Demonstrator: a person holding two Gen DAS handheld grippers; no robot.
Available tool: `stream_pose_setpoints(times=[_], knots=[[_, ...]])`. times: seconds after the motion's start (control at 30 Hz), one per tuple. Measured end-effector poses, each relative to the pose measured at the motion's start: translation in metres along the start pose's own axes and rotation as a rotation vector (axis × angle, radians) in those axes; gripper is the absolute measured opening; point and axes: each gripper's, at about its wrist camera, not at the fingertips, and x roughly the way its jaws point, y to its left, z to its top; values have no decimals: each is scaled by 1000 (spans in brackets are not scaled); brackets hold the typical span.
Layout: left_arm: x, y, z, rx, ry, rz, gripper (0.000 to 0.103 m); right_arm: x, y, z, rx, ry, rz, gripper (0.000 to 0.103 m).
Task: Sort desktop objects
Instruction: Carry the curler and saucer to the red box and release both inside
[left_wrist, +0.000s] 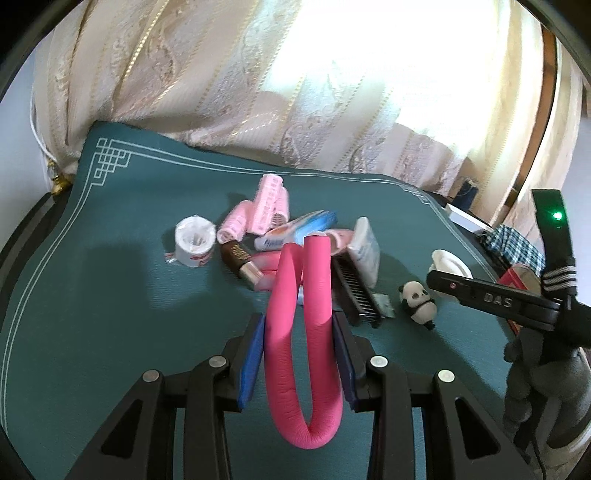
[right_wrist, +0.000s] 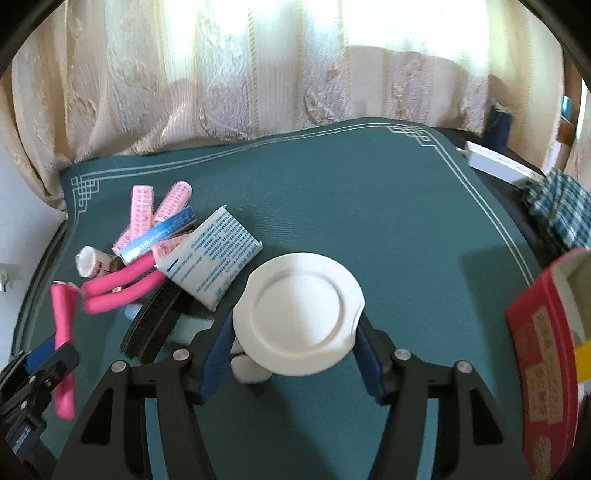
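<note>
My left gripper (left_wrist: 299, 354) is shut on a bent pink foam curler (left_wrist: 295, 354), held just above the green mat (left_wrist: 110, 288); the curler also shows in the right wrist view (right_wrist: 62, 332). My right gripper (right_wrist: 291, 339) is shut on a small white dish (right_wrist: 299, 314), which hides most of a panda figure (right_wrist: 249, 369) below it. In the left wrist view the dish (left_wrist: 448, 264) and panda (left_wrist: 417, 299) sit at the right. A pile lies mid-mat: pink rollers (left_wrist: 267, 201), a white tape roll (left_wrist: 194, 242), a black comb (left_wrist: 356, 291), a tissue pack (right_wrist: 210, 254).
A red box (right_wrist: 543, 354) stands at the right edge of the mat. A checked cloth (right_wrist: 557, 206) and a white box (right_wrist: 495, 162) lie beyond the mat's right side. Patterned curtains hang behind the table. Bare mat (right_wrist: 369, 206) lies at the back right.
</note>
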Motion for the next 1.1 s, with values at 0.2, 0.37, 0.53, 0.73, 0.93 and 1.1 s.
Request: stream_pose_setpoints(times=[0.2, 0.37, 0.53, 0.73, 0.93, 1.1], knots=[[-4, -15, -4, 11, 7, -30, 38, -31, -20, -13, 40, -37, 15, 65], [-9, -36, -3, 29, 13, -69, 38, -59, -39, -21, 71, -79, 19, 65], [-15, -72, -3, 72, 21, -130, 38, -87, -58, -31, 85, -132, -3, 65], [-13, -129, -4, 162, 42, -189, 38, -120, -100, -46, 143, -184, -53, 65], [-9, -186, -6, 246, 67, -233, 38, -145, -155, -59, 223, -219, -111, 65], [-5, -232, -7, 311, 84, -272, 38, -159, -196, -70, 282, -225, -144, 65]])
